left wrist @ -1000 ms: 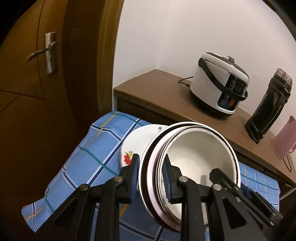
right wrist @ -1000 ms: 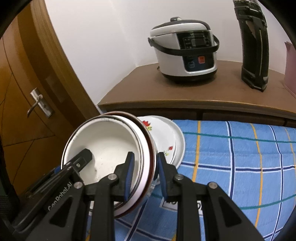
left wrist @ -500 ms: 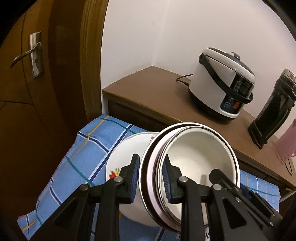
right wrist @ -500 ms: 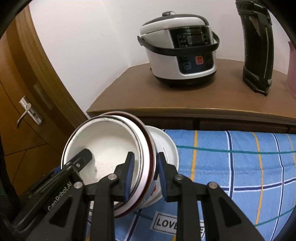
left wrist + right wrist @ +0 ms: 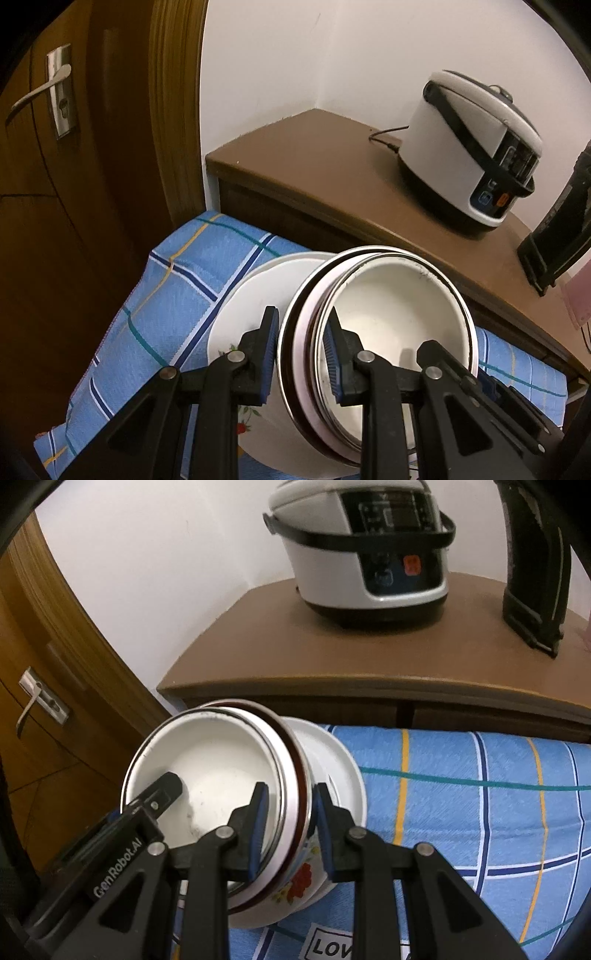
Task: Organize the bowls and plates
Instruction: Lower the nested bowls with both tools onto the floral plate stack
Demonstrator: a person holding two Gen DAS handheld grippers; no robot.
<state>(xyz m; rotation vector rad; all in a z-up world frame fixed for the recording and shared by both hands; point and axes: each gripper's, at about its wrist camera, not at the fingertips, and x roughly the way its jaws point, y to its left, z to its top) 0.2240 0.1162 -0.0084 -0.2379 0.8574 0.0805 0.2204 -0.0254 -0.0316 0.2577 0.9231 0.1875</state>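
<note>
Two grippers hold one stack of bowls (image 5: 391,325) between them, each clamped on the rims from its own side. The left gripper (image 5: 301,356) has one blue pad inside the top bowl and one outside; the right gripper (image 5: 288,823) bites the other side the same way. At least three rims show in the stack — a steel one, a pale pink one and a dark-edged one. The stack is tilted and held over one white plate with red flowers (image 5: 251,295), which lies on the blue checked cloth (image 5: 173,295). Whether the stack touches the plate cannot be told.

The plate sits near the cloth's left edge, by the brown door (image 5: 55,184). To the right the cloth is bare — lots of room there. Behind, a brown cabinet (image 5: 369,661) holds one rice cooker (image 5: 369,546) and one tall black jug (image 5: 535,572).
</note>
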